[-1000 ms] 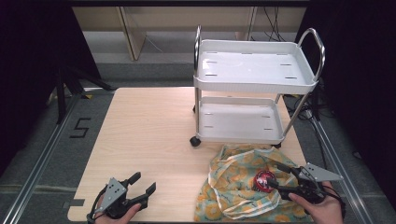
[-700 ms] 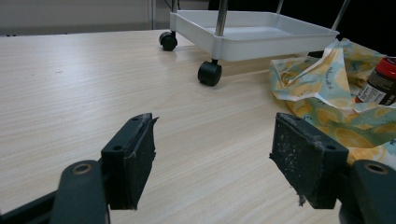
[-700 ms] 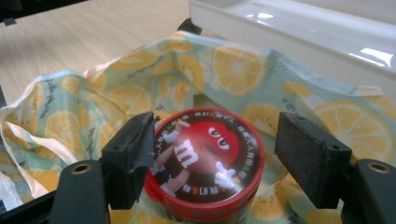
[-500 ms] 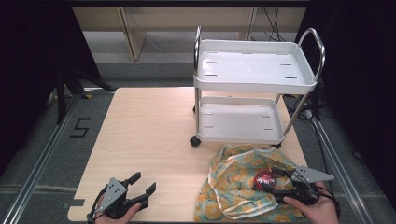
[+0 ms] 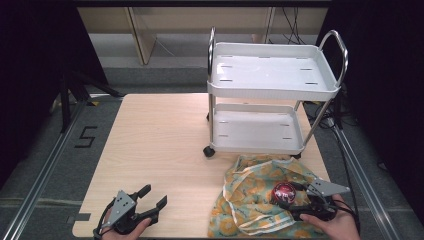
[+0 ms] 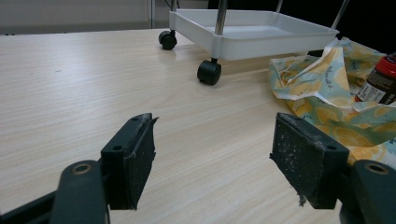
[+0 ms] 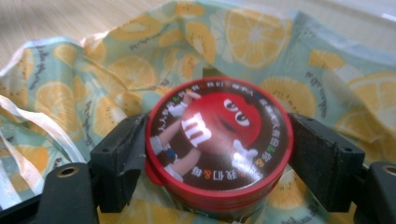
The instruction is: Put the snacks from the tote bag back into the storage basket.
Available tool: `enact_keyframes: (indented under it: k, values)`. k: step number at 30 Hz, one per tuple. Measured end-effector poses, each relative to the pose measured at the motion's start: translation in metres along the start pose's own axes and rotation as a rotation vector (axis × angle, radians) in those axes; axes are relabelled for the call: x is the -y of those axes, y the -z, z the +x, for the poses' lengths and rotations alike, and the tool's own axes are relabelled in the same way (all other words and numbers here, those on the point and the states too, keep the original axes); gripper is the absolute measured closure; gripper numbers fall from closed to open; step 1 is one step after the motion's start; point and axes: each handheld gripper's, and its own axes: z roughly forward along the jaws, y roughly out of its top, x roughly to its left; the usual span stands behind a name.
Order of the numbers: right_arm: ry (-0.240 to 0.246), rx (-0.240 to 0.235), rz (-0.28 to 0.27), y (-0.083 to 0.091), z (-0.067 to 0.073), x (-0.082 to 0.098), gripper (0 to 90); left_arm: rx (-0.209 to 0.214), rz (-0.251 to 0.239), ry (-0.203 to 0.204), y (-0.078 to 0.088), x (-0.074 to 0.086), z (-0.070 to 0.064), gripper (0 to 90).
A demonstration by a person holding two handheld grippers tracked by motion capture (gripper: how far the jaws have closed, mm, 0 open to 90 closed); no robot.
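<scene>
A small jar with a red candy-print lid (image 5: 284, 191) stands on a lemon-print cloth bag (image 5: 249, 197) at the table's near right. My right gripper (image 5: 286, 199) is shut on it. In the right gripper view both black pads press the sides of the jar's lid (image 7: 219, 140), with the bag (image 7: 140, 70) spread beneath. My left gripper (image 5: 154, 196) rests open at the near left with nothing between its jaws. The left gripper view looks past its open gripper (image 6: 212, 158) across bare wood to the bag (image 6: 322, 88) and the jar (image 6: 380, 79).
A white two-shelf cart (image 5: 272, 80) on castors stands at the back right of the wooden table (image 5: 160, 140), its lower tray (image 6: 252, 42) just behind the bag. Bare wood lies between the two grippers. Dark curtains flank the table.
My right gripper has edged slightly left around the jar. The jar, the bag and the left gripper have stayed where they were.
</scene>
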Motion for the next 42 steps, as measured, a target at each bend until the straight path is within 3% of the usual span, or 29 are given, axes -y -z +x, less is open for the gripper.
enact_keyframes:
  k: [6,7,12,13,15,17,19,20,24,25,30,32,37,39,42]
  values:
    - [0.028,0.004,0.007,-0.0046,-0.0031,0.0017,24.2,0.0,0.003,-0.001,-0.0001,0.0001,0.0,29.2]
    - [-0.012,-0.015,0.018,-0.0058,-0.001,0.0029,24.2,0.004,-0.001,0.0,-0.0005,0.0003,0.0001,29.2]
    - [0.012,-0.001,0.01,-0.0063,-0.0026,0.0034,24.7,0.003,0.004,-0.004,0.0004,0.0002,0.0001,29.2]
    - [0.039,0.001,0.005,-0.0063,-0.0048,0.0029,25.0,0.002,0.007,-0.003,0.0006,0.0002,0.0006,29.2]
    - [0.016,-0.01,0.006,-0.0066,-0.0026,0.0033,25.1,0.002,0.005,0.003,0.0001,0.0003,0.0004,29.2]
    - [0.064,0.009,0.009,-0.0058,-0.0039,0.0016,25.6,0.004,0.01,-0.004,0.0003,0.0002,0.0003,29.2]
    - [0.041,0.006,0.018,-0.0053,-0.0007,0.0018,25.7,0.004,0.008,-0.006,0.0,0.0,0.0002,29.2]
    - [0.074,0.01,0.012,-0.0055,-0.0028,0.001,25.8,0.004,0.005,-0.001,0.0,0.0003,0.0,29.2]
    - [0.075,0.006,0.018,-0.0051,-0.0021,0.0001,26.0,0.005,0.003,0.008,-0.0005,0.0004,-0.0001,29.2]
    - [0.094,0.005,0.014,-0.0055,-0.003,-0.0004,26.0,0.003,0.006,0.005,-0.0004,0.0004,0.0001,29.2]
    - [0.077,-0.001,0.019,-0.0042,-0.0006,-0.0015,26.0,0.01,-0.006,0.011,-0.001,0.0009,0.0008,29.3]
    - [0.101,0.001,0.004,-0.0039,-0.0027,-0.0025,26.0,0.008,-0.003,0.01,-0.0011,0.0008,0.0006,29.3]
    - [0.065,0.009,-0.005,-0.0019,-0.0021,-0.003,26.0,0.011,-0.006,0.011,-0.0013,0.0009,0.0007,29.3]
    - [0.089,0.01,-0.015,-0.0014,-0.0049,-0.0039,26.0,0.01,-0.006,0.011,-0.0012,0.0009,0.0008,29.3]
    - [0.063,0.011,-0.03,0.0007,-0.0034,-0.0051,26.0,-0.002,0.008,0.007,-0.0002,0.0003,0.0002,29.3]
